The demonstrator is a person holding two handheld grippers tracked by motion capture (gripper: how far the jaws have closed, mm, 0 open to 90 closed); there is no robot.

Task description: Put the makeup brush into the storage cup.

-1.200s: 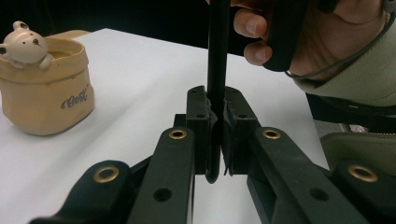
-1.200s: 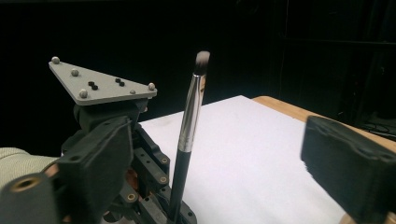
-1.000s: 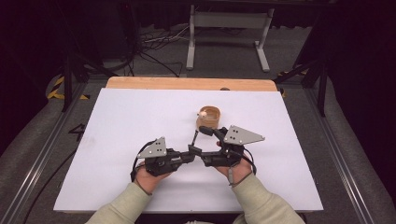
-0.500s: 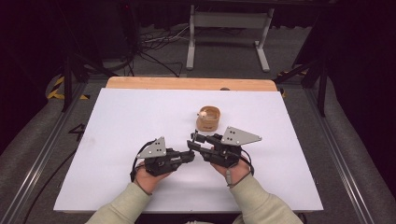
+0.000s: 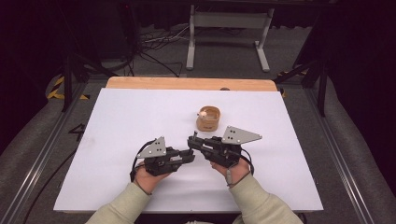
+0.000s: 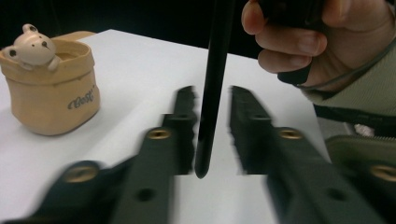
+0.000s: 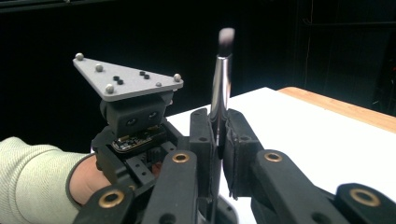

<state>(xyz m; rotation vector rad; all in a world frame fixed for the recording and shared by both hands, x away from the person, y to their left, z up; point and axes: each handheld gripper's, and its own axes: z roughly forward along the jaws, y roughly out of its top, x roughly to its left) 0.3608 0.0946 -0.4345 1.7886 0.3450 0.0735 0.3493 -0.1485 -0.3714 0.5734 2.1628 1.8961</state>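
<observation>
So this is a handoff of the brush [image 7: 220, 88] happening mid-air, a bit in front of the person and just at 7 o'clock from the little pot [image 5: 208, 119] with the bear [image 6: 31, 45] peeking out. A second ago the left hand-held gripper [image 5: 190, 154] was the one clamped on it and the right hand-held gripper [image 5: 191, 140] was standing wide. Now that's flipping: the right one's jaws have just been closing and they're pinching the brush at the shiny metal part, bristles pointing up in the right gripper view. The left one's jaws have just been opening a little, so they're sitting narrow with the dark handle end [image 6: 211, 93] hanging between them, and I can see gaps on both sides in the left gripper view, so it isn't gripping anymore.

Both hands are parked in the middle of the white worktop [image 5: 116, 121], tips nearly touching, neither one drifting compared to the earlier shots.

My read: the brush now belongs to the right side, and the pot at 1 o'clock from the hands looks like where it's heading. The left probably needs to back off without knocking the handle.
</observation>
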